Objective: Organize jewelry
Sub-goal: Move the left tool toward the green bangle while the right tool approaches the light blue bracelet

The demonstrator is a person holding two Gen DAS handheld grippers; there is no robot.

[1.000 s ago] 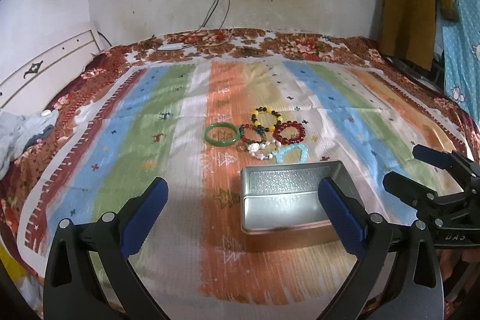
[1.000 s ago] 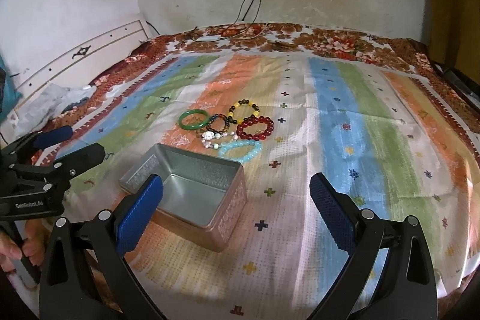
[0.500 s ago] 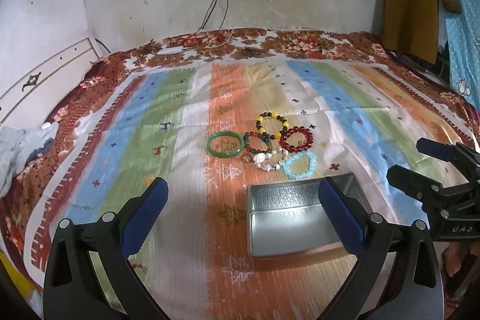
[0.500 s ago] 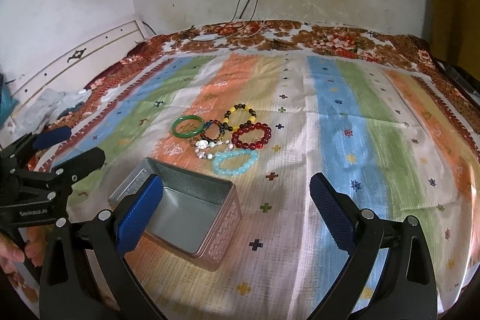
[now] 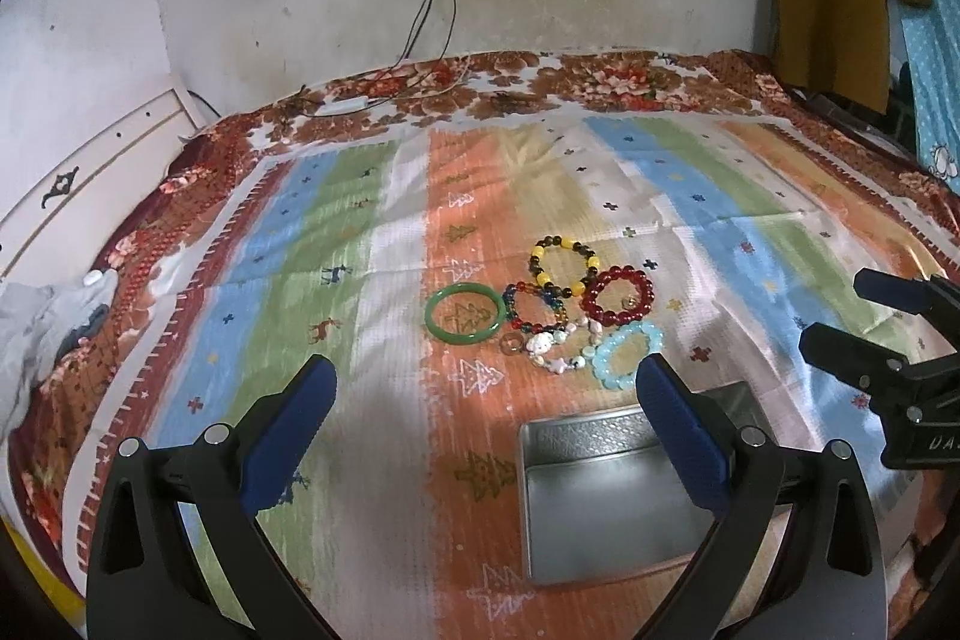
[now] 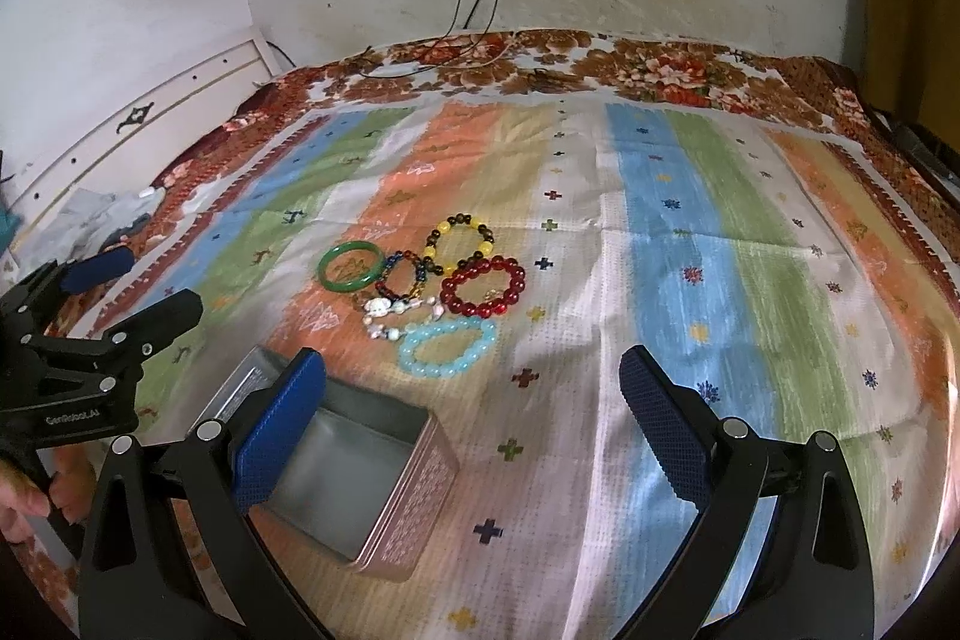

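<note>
Both grippers have backed off from the bracelets, jaws spread wide and empty.

Since a second ago the metal tin (image 5: 606,502) has slid nearer and rightward under the left gripper (image 5: 486,421); in the right gripper (image 6: 474,421) view it sits lower left. The tin holds nothing. The bracelets (image 6: 420,289) lie in a cluster on the striped cloth (image 6: 690,280), ahead of both tools, just beyond the tin. The left tool's body reads "GenRobot.AI".

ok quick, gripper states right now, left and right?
Left gripper: open, holding nothing, above the blanket short of the bracelets.
Right gripper: open, holding nothing, near the light blue bracelet.
</note>
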